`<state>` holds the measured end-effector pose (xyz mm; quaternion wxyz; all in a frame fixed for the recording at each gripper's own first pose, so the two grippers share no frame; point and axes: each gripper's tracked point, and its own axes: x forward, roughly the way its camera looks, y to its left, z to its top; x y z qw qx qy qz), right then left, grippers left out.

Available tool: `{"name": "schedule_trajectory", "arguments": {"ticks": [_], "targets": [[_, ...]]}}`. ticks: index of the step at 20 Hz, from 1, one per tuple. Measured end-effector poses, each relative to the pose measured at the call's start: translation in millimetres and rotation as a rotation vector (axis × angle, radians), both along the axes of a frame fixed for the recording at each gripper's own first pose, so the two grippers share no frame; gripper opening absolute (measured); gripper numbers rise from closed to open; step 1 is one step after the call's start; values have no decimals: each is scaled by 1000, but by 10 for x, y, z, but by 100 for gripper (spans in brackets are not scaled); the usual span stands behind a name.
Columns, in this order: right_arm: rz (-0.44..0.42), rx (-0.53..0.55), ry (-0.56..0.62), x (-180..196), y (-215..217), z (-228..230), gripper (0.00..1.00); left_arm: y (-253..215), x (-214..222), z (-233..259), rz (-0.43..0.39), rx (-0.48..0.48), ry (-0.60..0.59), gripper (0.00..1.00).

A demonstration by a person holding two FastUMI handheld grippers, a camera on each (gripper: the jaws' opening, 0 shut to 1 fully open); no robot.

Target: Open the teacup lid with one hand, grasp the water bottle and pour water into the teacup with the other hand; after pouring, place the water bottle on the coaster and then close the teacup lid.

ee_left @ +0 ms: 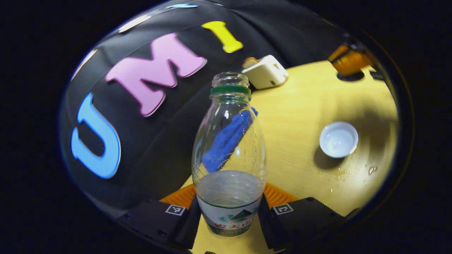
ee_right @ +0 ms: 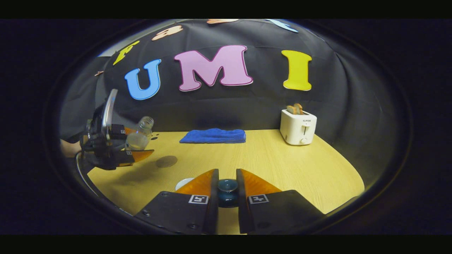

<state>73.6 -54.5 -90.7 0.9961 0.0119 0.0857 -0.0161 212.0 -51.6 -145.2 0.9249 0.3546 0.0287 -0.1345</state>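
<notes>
Holding the bottle (ee_left: pixel 229 158) low on its body w/ my left gripper (ee_left: pixel 229 211), both fingers pressed on the label band so it won't slip when tipped. It's uncapped, part full, and up off the table (ee_left: pixel 300 106); in the right gripper view it leans neck-up over the table's left edge. Cup (ee_left: pixel 338 139) sits open nr the front edge, drops of water on the wood beside it, so I judge pouring is either done or nearly. My right gripper (ee_right: pixel 227 192) is clamped on the lid's knob (ee_right: pixel 227 190), keeping the lid clear of the cup. Coaster (ee_right: pixel 166 161) lies flat nr the left edge, bare, ready for the bottle. Cloth (ee_right: pixel 213 135) and toaster (ee_right: pixel 298 126) stand along the back edge, out of the way.
</notes>
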Motion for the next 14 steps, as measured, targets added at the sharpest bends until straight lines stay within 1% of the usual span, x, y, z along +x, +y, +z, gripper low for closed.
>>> {"name": "schedule_trajectory", "arguments": {"ticks": [1, 2, 3, 4, 5, 6, 8, 9, 11, 14], "targets": [[7, 2, 2, 18, 46, 3, 26, -12, 33, -19, 10, -79, 4, 74], [12, 5, 3, 42, 96, 5, 22, -16, 75, -47, 15, -149, 12, 74], [16, 7, 1, 65, 140, 3, 27, -22, 108, -68, 18, -209, 14, 74], [19, 7, -4, 92, 186, 6, 26, -29, 91, -56, 9, -267, 2, 74], [22, 5, -9, 119, 233, 5, 22, -52, 65, -37, -11, -323, -12, 74], [25, 3, -15, 150, 271, -10, 26, -89, 31, -32, -49, -384, -28, 74], [29, 13, -18, 210, 344, -49, 26, -98, -9, -4, -120, -498, -51, 75], [31, 28, -15, 228, 380, -77, 27, -87, 9, -24, -137, -544, -52, 75], [29, 39, -22, 263, 428, -95, 26, -112, 22, -77, -132, -607, -42, 75], [25, 8, -23, 289, 440, -152, 26, -142, 32, -75, -127, -652, -42, 75]]}}
